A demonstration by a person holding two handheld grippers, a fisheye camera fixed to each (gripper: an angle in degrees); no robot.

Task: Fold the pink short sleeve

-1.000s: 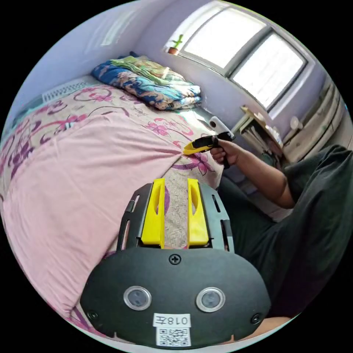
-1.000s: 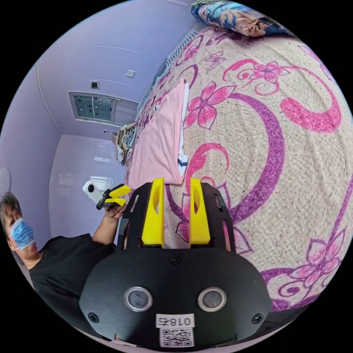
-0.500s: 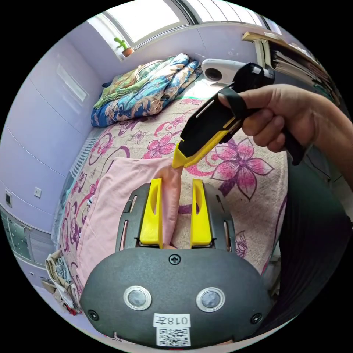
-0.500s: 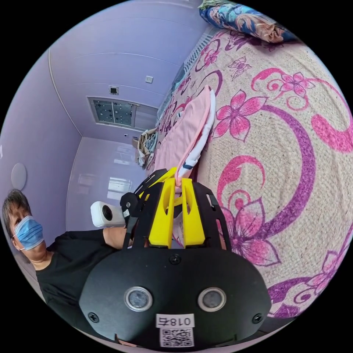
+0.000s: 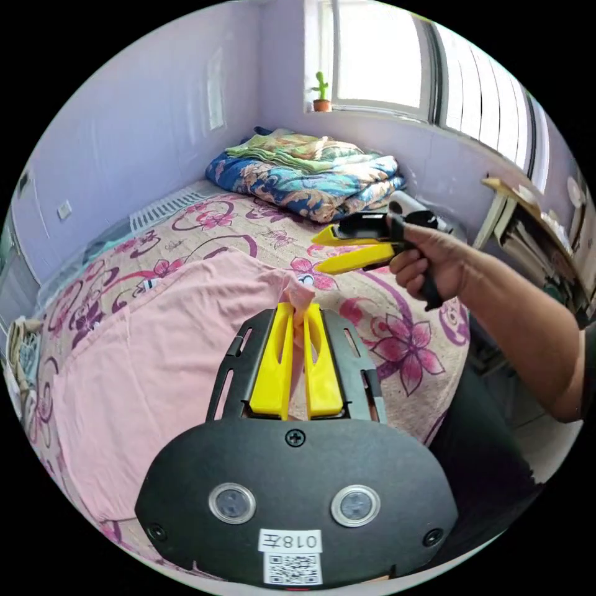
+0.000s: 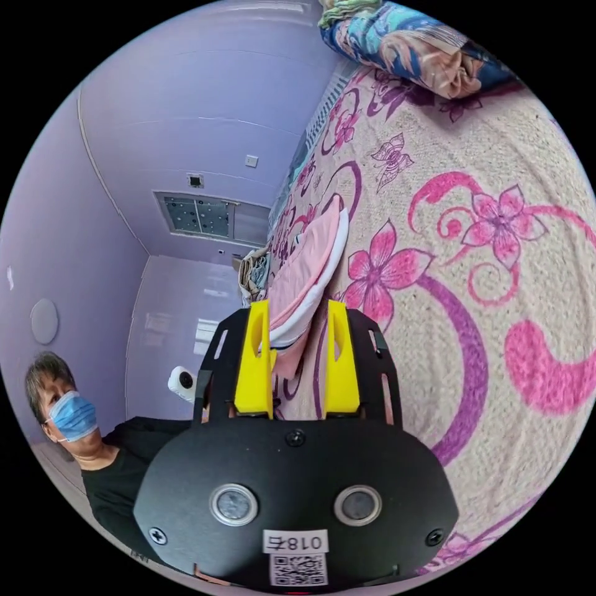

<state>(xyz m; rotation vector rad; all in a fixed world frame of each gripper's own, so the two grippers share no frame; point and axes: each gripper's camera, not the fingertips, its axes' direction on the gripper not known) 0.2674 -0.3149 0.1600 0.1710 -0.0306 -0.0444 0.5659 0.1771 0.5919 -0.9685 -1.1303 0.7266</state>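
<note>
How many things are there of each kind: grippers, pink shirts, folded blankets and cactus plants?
Grippers: 2, the left gripper and the right gripper
Pink shirts: 1, the pink shirt
Folded blankets: 1 pile, the folded blankets
Cactus plants: 1, the cactus
Total: 5

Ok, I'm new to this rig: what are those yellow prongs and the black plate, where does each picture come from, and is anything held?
Each picture comes from a fisheye camera riding on a hand-held gripper; the black plate is that gripper's body and the yellow prongs are its two jaws. In the left gripper view, the left gripper is pinched shut on a bunched edge of the pink shirt, which lies on the flowered bed cover. A hand holds the right gripper above the bed, jaws apart, gripping nothing. The right gripper view shows the shirt between its spread jaws, not pressed. Folded blankets sit by the window.
</note>
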